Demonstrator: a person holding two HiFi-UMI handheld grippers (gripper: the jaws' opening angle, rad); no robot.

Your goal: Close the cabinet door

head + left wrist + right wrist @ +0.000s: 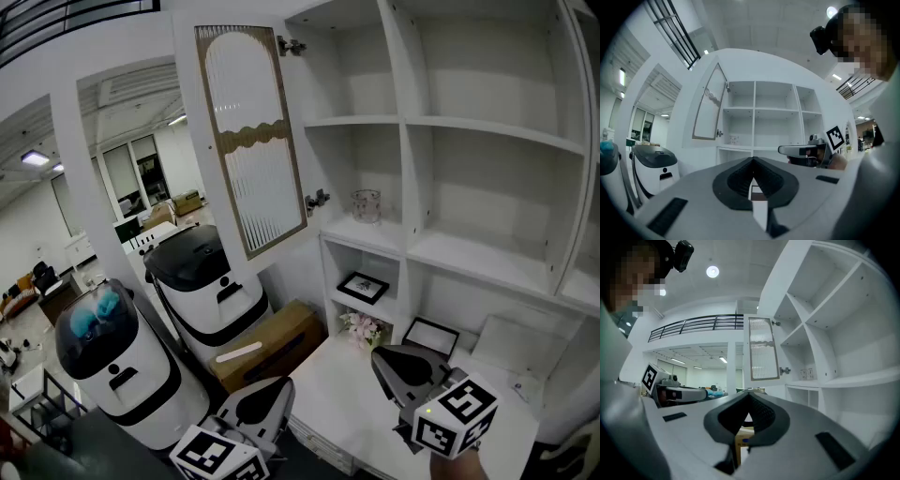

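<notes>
The door [248, 141] hangs open at the cabinet's [409, 159] left edge. A glass [366, 204] stands inside the cabinet. A box [272, 343] lies left of the cabinet.

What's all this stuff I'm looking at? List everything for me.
Cabinet door: one, white frame with ribbed glass, swung open at left.
Cabinet: one, white, open shelves.
Glass cup: one, clear, in the cabinet near the door.
Picture frames: two, black, one in a low compartment, one on the counter.
Flowers: one bunch, pale pink, under the upper frame.
Rounded machines: two, white and black, standing at left.
Cardboard box: one, brown, beside the machines.
Left gripper: one, grey, bottom left, jaws shut, empty.
Right gripper: one, grey, bottom right, jaws shut, empty.
</notes>
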